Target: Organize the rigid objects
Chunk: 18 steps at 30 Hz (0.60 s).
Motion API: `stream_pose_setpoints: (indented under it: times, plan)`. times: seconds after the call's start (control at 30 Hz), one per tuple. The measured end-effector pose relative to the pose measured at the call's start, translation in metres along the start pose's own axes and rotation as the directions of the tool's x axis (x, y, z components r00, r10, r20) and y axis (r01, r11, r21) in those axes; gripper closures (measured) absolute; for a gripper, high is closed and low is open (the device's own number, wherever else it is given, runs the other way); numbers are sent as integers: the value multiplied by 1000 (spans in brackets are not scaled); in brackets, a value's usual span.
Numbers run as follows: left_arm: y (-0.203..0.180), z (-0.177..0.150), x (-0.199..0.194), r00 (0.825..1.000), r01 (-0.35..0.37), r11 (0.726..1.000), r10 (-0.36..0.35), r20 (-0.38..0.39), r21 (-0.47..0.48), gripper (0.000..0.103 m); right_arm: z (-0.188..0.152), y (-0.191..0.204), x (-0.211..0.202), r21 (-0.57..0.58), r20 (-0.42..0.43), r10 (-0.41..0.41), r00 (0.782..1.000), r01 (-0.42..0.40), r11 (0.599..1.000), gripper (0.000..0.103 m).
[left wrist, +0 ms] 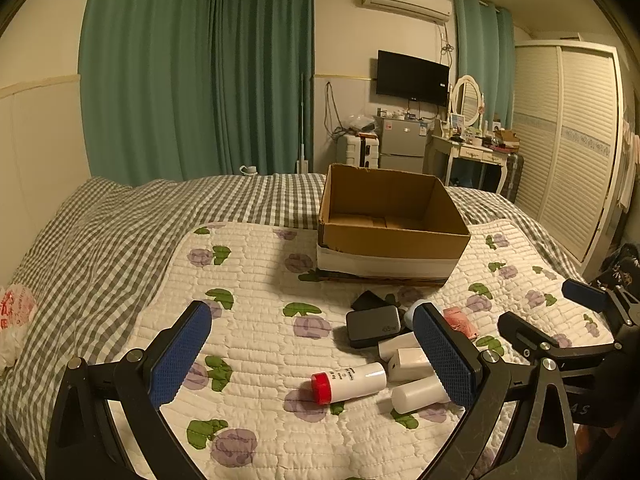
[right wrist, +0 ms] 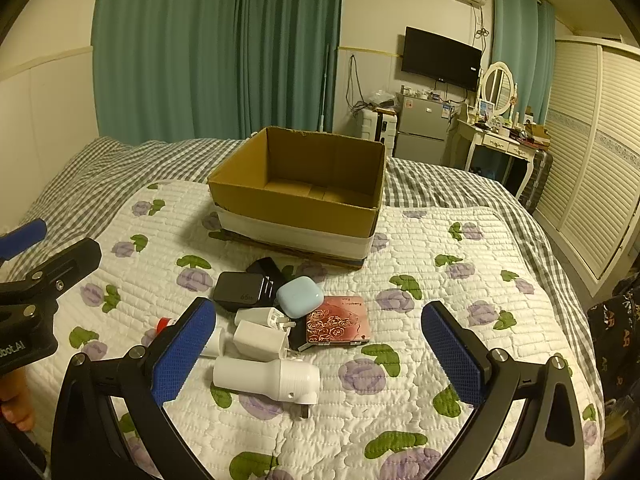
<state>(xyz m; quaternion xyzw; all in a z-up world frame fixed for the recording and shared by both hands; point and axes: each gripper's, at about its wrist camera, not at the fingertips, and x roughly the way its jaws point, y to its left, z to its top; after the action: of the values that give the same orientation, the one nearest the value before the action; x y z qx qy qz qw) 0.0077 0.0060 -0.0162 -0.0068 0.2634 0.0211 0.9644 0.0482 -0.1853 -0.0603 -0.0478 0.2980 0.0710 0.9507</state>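
The left gripper (left wrist: 312, 344) hovers over the quilt with its jaws wide apart and nothing between them. The right gripper (right wrist: 318, 342) hangs beside it, jaws likewise spread and holding nothing.

Under the left gripper's gap lies a white tube with a red cap (left wrist: 348, 383); its long axis runs left to right, cap pointing left. Just right of it a white plug adapter (right wrist: 266, 380) lies along the same line, its prongs at the right end. Beyond these sit two smaller white chargers (right wrist: 262, 340), side by side. Farther still rest a dark 65W charger (right wrist: 240, 290) and a black block (right wrist: 264, 267) at its far edge. A pale blue earbud case (right wrist: 300, 296) sits right of the dark charger, touching the cluster, and a pink rose-patterned compact (right wrist: 338, 326) lies flat at the cluster's right edge.

All eight items crowd together on the floral quilt (right wrist: 440, 320), near its middle. On the far side stands one open cardboard box (right wrist: 304, 200), with only its bare floor showing inside, its near wall close to the black block. Bare quilt spreads to the left and right of the pile. The quilt rests on a grey checked bedcover (left wrist: 120, 232).
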Motion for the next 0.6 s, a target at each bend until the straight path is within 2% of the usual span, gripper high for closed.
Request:
stream_pose_setpoints:
  times: [0.2,0.33,0.4,0.53,0.6]
  plan:
    - [4,-4,14,999,-18,1000,19,-38,12,0,-3,-5,5,23,-19,3,1000,-2,1000,0]
    - [12,-19,33,994,-27,1000,27,-103,1,2,-18,10,30,-3,-102,33,994,-34,999,0]
    - [15,-29,45,989,-22,1000,21,-143,-2,3,-27,17,44,-7,-152,59,987,-61,998,0]
    - [16,-47,64,980,-28,999,31,-198,22,3,-51,28,78,14,-275,106,956,-107,994,0]
    - [16,-53,71,975,-37,999,44,-216,33,3,-60,32,89,38,-310,127,942,-121,992,0]
